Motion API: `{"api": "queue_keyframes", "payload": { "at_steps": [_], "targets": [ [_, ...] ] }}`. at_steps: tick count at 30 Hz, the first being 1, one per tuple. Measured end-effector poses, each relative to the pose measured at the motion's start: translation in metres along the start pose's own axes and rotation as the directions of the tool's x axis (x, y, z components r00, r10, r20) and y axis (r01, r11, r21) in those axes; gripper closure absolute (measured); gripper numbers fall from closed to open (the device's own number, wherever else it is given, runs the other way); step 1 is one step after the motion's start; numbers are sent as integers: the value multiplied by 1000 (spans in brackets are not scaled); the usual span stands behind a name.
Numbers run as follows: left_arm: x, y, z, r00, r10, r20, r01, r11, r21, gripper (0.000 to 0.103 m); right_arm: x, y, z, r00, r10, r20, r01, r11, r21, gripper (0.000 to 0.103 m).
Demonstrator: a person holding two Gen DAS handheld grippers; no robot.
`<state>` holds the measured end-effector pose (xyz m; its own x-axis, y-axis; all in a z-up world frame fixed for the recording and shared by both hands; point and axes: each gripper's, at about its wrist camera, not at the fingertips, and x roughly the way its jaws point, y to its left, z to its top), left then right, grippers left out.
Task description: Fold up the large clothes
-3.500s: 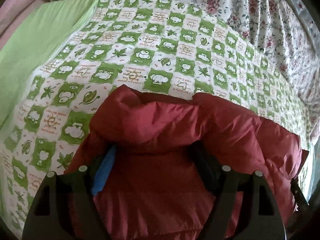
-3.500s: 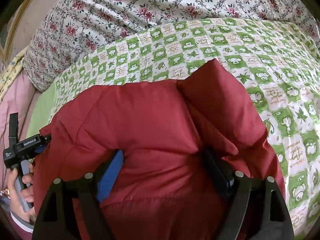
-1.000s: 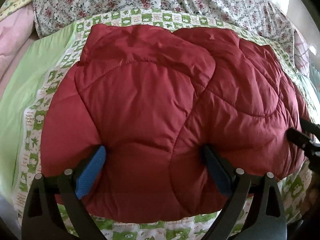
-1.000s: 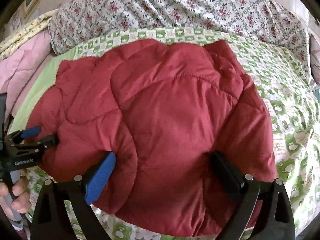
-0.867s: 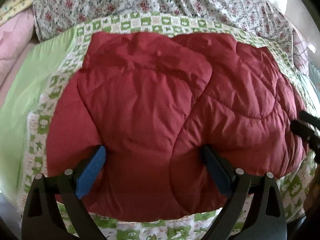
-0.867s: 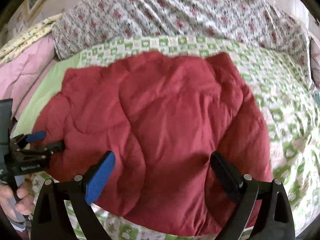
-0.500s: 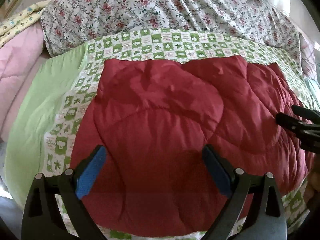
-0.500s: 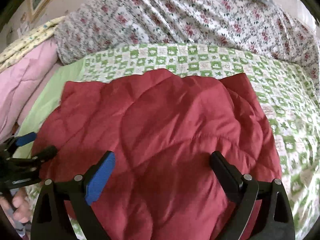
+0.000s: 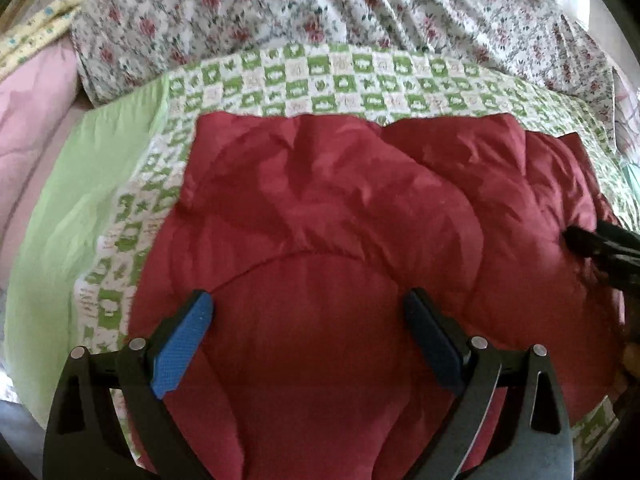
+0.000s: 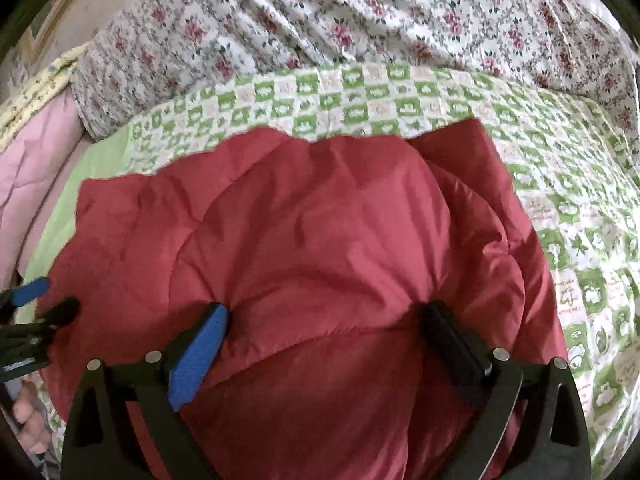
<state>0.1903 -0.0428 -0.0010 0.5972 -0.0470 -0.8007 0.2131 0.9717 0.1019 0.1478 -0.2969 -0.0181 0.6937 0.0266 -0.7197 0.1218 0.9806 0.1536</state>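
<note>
Left tool [image 9: 306, 330] released: fingers spread wide, one blue pad [image 9: 182, 350] at left and one dark pad [image 9: 432, 340] at right, hovering over the near part of the red quilted jacket [image 9: 340, 240]. Cannot tell if the pads touch the fabric.

Right tool [image 10: 324, 340] also spread wide, one blue pad [image 10: 198, 356], one dark pad [image 10: 450, 340], both tips pressed against the jacket [image 10: 320, 240]; a bulge of fabric sits between them, not pinched shut. Each tool points toward the far side of the bed.

In the right wrist view the left tool [image 10: 38, 300] shows at the left edge, tips apart, at the jacket's left border, with the person's hand [image 10: 30, 420] below it. In the left wrist view the right tool's tips show at the right edge, on the jacket's right side.

One jacket, lying spread on the green-and-white checked sheet [image 9: 360, 76], puffy, with folded layers on its right side. One floral quilt [image 10: 360, 20] bunched along the far side. One pink blanket [image 9: 32, 120] at far left. Two tools, four pads in all.
</note>
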Motion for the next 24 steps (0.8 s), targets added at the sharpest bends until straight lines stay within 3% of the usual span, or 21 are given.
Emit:
{"api": "queue_keyframes", "payload": {
  "at_steps": [3,8,24],
  "targets": [
    [8,-1,3,1000,5,-1,-4,1000,7,5,-8,-8,8,999,-26,32,26,1000,11,6],
    [23,0,10,1000,-12,-13,12,1000,-8,5,17,-34,16,998,-52,-34,54,997,57,6],
    [63,10,26,996,-52,-75,46,996,-79,3,37,-62,15,999,-6,-52,16,983,184,6]
  ]
}}
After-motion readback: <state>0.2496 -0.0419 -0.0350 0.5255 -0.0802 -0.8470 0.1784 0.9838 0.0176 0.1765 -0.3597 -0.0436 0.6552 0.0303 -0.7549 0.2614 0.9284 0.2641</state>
